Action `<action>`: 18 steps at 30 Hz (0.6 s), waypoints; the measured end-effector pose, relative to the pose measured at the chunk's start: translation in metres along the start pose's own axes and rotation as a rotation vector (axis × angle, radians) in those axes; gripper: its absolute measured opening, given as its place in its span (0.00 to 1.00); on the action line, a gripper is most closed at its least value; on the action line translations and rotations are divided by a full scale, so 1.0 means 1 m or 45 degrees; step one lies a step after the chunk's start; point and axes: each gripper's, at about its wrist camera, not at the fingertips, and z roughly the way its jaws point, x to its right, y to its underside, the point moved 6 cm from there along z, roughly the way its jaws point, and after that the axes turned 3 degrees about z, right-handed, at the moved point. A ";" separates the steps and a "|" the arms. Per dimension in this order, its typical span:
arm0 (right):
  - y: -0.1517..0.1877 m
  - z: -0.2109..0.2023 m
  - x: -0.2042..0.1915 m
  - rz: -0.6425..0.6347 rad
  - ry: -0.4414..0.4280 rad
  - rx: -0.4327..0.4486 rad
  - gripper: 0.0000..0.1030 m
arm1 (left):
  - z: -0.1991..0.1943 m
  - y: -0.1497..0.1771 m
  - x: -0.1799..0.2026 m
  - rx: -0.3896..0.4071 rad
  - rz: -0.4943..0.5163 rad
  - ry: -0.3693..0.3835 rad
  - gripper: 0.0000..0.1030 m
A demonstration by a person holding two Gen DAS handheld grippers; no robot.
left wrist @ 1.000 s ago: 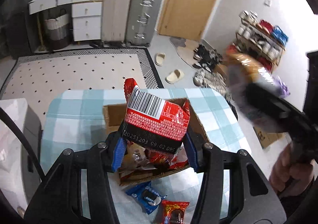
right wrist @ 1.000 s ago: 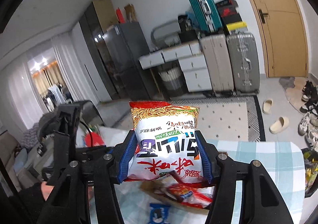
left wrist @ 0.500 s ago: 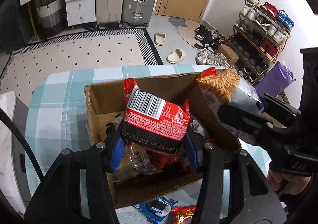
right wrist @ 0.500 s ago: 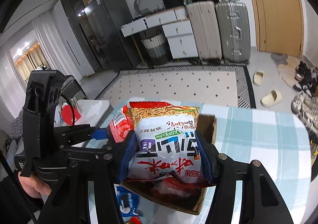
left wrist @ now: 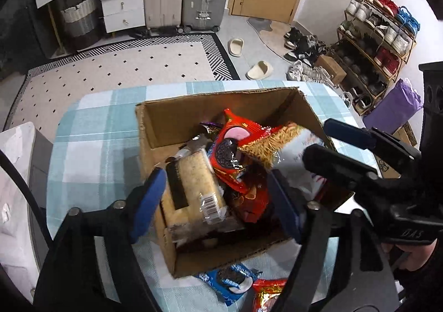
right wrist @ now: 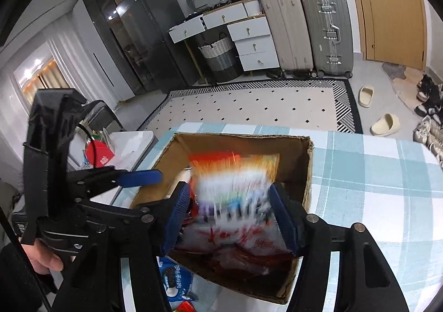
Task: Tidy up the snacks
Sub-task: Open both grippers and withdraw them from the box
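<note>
An open cardboard box (left wrist: 155,129) stands on the checked tablecloth, holding several snack packs, among them a red cookie pack (left wrist: 235,151) and a pale wafer pack (left wrist: 193,184). My left gripper (left wrist: 218,201) is open and empty over the box's near side. My right gripper (right wrist: 231,215) is open; the white noodle bag (right wrist: 235,195) is blurred between its fingers, dropping into the box (right wrist: 307,162). In the left wrist view the noodle bag (left wrist: 288,145) lies at the box's right side under the right gripper (left wrist: 332,143).
A blue cookie pack (left wrist: 229,281) and a red pack (left wrist: 265,295) lie on the checked table (left wrist: 94,140) in front of the box. Beyond are a patterned rug, suitcases, drawers, slippers and a shoe rack (left wrist: 379,35). A white side table (right wrist: 130,143) stands left.
Both grippers have opened over the box. The red barcode pack has left the left gripper and dropped in. The noodle bag is falling from the right gripper.
</note>
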 end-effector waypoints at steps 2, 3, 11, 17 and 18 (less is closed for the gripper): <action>-0.003 -0.007 -0.002 0.006 -0.001 0.025 0.75 | -0.011 0.003 -0.001 0.017 -0.015 0.004 0.77; -0.004 -0.012 -0.002 0.004 0.005 0.038 0.76 | -0.017 0.005 -0.002 0.023 -0.016 0.003 0.77; -0.003 -0.061 -0.021 -0.017 -0.019 0.121 0.76 | -0.084 0.030 0.007 0.140 0.032 -0.038 0.77; 0.013 -0.104 -0.037 -0.031 -0.030 0.180 0.76 | -0.133 0.057 0.022 0.264 0.054 -0.069 0.77; 0.016 -0.111 -0.040 -0.039 -0.031 0.191 0.77 | -0.142 0.062 0.024 0.294 0.051 -0.078 0.77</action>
